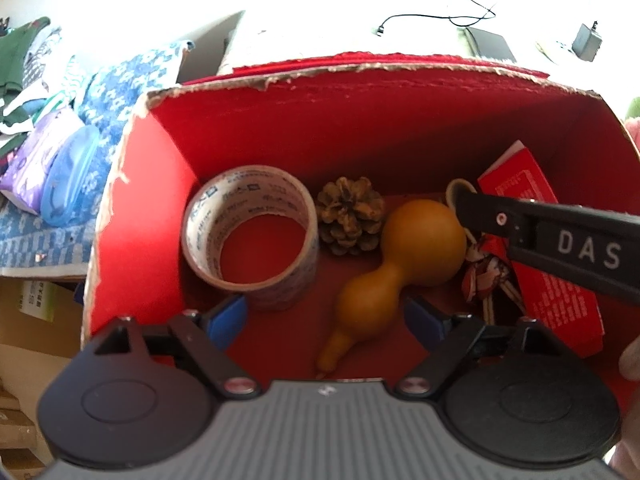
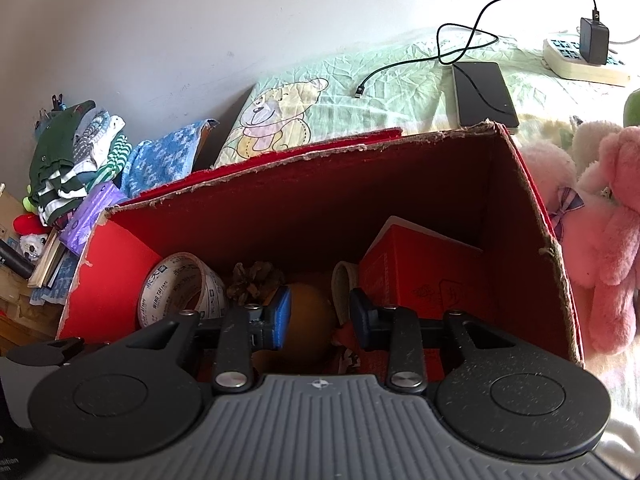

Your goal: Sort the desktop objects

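Observation:
A torn red cardboard box [image 1: 360,70] [image 2: 304,152] holds a printed tape roll [image 1: 248,184] [image 2: 172,284], a pine cone [image 1: 350,216] [image 2: 256,280], an orange-brown gourd [image 1: 420,240] [image 2: 308,320], a small red carton [image 1: 552,264] [image 2: 420,272], a beige ring [image 1: 456,192] [image 2: 344,284] and a patterned cloth piece [image 1: 484,276]. My left gripper [image 1: 326,322] is open inside the box, its blue pads either side of the gourd's narrow end without touching. My right gripper [image 2: 320,316] is open over the gourd's round bulb; its black finger [image 1: 540,236] reaches in from the right.
The box sits on a bear-print bedsheet [image 2: 288,112]. Behind it lie a phone [image 2: 484,92], a cable and a power strip with charger [image 2: 592,48]. Pink plush toys [image 2: 612,232] crowd the right. Folded clothes [image 2: 68,160], a blue towel [image 1: 120,92] and a purple pack [image 1: 36,156] are left.

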Demonstrator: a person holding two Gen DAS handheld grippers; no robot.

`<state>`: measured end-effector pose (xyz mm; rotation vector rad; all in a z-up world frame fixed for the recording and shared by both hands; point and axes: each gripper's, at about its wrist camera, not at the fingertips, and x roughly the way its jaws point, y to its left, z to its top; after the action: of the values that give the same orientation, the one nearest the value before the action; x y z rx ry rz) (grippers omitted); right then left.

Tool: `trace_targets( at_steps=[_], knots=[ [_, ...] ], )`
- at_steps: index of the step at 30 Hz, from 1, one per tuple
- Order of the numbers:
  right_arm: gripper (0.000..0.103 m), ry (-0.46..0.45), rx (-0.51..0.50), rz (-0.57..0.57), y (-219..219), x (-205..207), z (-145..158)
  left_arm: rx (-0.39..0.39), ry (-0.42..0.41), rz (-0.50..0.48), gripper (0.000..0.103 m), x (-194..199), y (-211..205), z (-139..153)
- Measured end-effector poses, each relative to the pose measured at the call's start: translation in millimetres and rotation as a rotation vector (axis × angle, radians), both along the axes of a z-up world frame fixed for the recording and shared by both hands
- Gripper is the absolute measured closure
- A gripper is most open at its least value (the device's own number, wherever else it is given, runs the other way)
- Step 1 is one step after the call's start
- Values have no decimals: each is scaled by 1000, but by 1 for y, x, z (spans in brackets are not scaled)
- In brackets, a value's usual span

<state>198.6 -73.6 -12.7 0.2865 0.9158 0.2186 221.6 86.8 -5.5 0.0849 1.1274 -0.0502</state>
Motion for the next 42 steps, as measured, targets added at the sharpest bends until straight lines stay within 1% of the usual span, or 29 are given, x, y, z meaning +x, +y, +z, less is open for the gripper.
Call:
trace_targets(
  at_steps=[2,3,4,6,9,11,12,15,19,21,24,27,30,32,35,38,42],
  knots=[
    [67,-21,0,-24,-2,-4,2,10,-13,-4,18,-2,-2,2],
    [63,-40,-5,-32,-2,-6,5,10,-23,0,18,-3,-2,5],
    [62,-67,-17,-38,-1,-9,8,9,-32,7,18,-4,-1,8],
    [61,-102,-49,-51,0,-13,16,-6,-48,19,18,-9,1,15],
    [61,-131,-15,-80,-7,-20,30,20,-103,7,18,-19,-3,30],
    [61,-158,-15,-95,-11,-26,41,28,-135,3,17,-24,-5,40],
    [60,-164,-21,-104,-12,-29,45,20,-145,0,16,-27,-7,45],
    [59,-170,-41,-133,-15,-37,54,12,-174,-2,6,-35,-10,59],
    [58,-175,-57,-132,-17,-47,61,12,-215,8,3,-46,-17,72],
    [57,-175,-60,-129,-18,-54,64,-11,-204,29,3,-50,-17,74],
    [50,-196,-53,-117,-23,-65,68,-5,-194,81,3,-59,-16,76],
    [50,-212,-59,-83,-26,-77,73,-14,-196,132,2,-73,-18,80],
    [49,-216,-59,-50,-32,-90,76,18,-194,171,1,-90,-27,84],
    [45,-230,-70,-33,-38,-103,78,41,-188,189,1,-100,-35,84],
    [45,-237,-76,-14,-49,-120,78,62,-145,191,2,-117,-49,82],
    [45,-221,-69,1,-56,-134,73,85,-124,198,2,-134,-60,76],
    [45,-183,-74,21,-60,-151,61,70,-69,222,1,-153,-65,64]
  ],
)
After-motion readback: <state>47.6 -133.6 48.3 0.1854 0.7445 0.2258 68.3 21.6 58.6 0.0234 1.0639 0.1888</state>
